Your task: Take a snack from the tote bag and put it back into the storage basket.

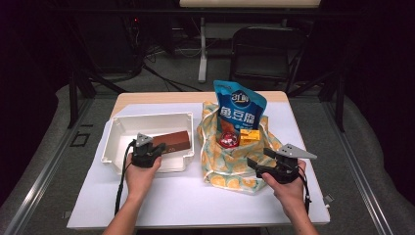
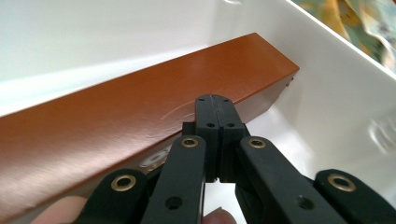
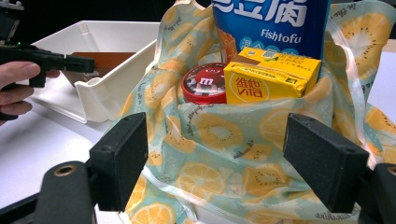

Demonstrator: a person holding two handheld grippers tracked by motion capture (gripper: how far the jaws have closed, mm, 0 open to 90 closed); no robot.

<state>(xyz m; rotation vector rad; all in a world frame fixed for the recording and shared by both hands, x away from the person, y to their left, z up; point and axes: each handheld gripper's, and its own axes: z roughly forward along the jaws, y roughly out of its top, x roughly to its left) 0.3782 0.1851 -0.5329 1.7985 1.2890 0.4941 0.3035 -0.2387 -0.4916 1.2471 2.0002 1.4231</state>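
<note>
The box [image 1: 171,141] is a plain reddish brown, glossy on its long face, and lies in a white tub [image 1: 119,128]. The cloth bag [image 1: 230,164] is pale mint green, printed all over with yellow and orange citrus slices. The tall packet [image 1: 241,108] is bright blue with white lettering. The carton [image 1: 249,136] is yellow with red characters, and the round tin [image 1: 228,139] is red. The table [image 1: 195,200] is white, with a light wood edge at the far side. Both grippers have black fingers [image 3: 120,156].
</note>
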